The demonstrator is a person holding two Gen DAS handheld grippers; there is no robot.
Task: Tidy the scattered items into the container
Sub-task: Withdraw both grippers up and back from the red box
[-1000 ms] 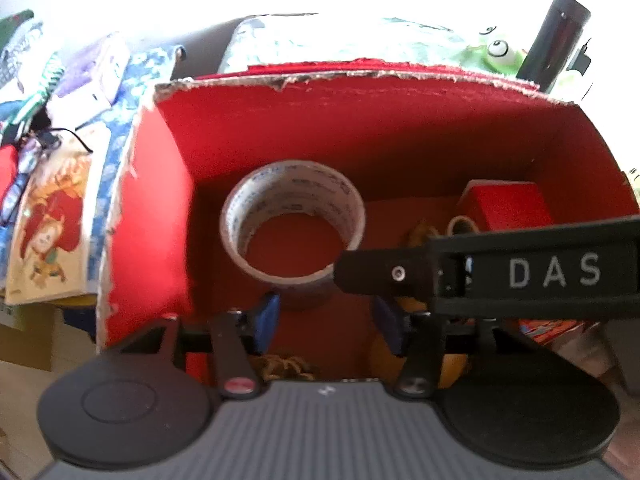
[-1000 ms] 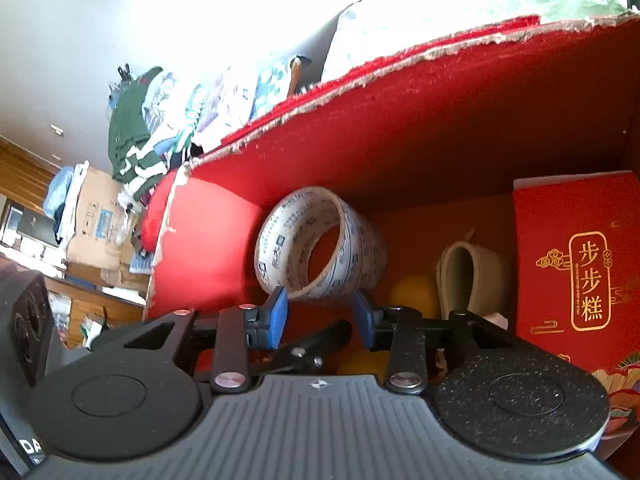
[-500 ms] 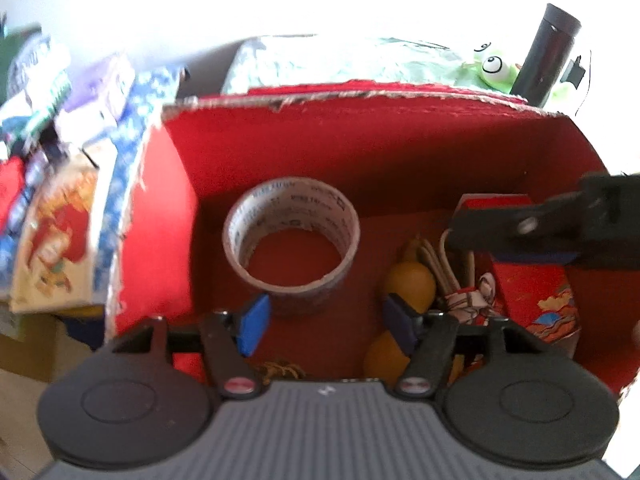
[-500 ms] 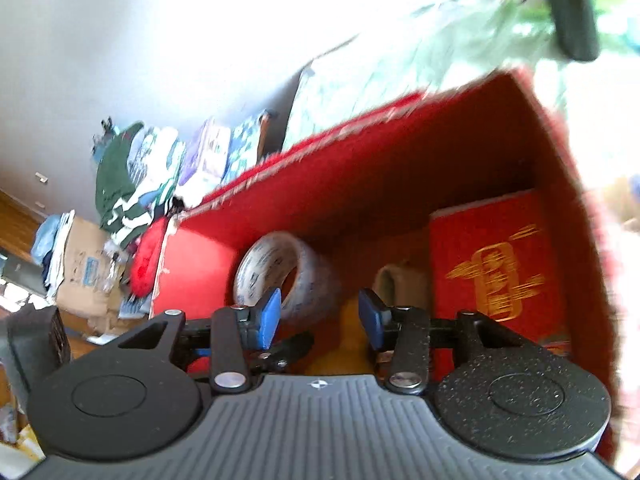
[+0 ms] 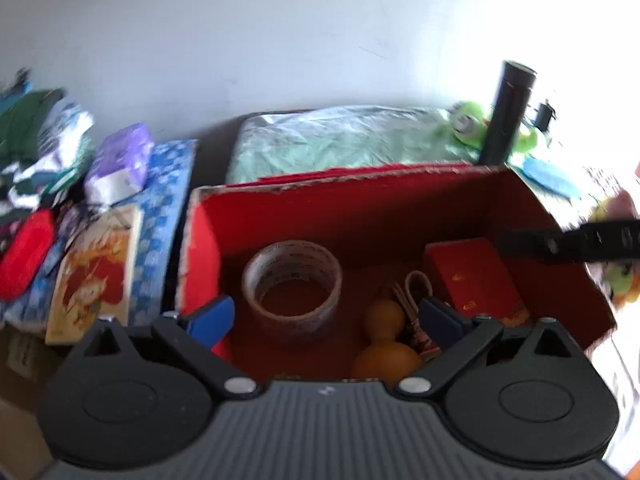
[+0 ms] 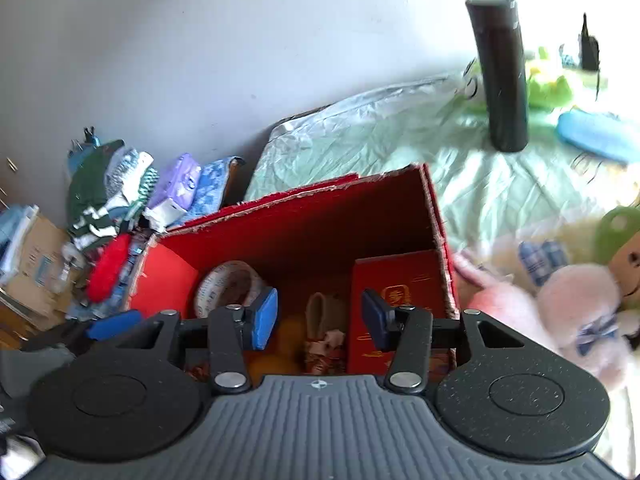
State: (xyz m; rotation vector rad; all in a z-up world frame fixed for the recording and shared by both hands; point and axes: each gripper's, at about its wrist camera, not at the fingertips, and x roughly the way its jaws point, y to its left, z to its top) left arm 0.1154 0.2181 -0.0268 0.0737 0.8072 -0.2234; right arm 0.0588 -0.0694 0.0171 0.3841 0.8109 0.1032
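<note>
Two tongs released over the torn red cardboard box (image 5: 400,200).
Left tongs (image 5: 326,318) and right tongs (image 6: 319,320) have just been opening, empty; the clear tape roll (image 5: 292,290) lies inside at 9 o'clock.

Left claw (image 5: 326,316), right claw (image 6: 319,320): black arms, blue pads, silver rivets, ribbed grey body.

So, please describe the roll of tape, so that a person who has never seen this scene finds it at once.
Find the open red cardboard box standing on the pale green plastic sheet. On its floor, in the left half, lies the wide roll of clear packing tape, hole upward. It is the only ring there; its neighbours are a yellow-orange gourd and a flat red gift box.
</note>
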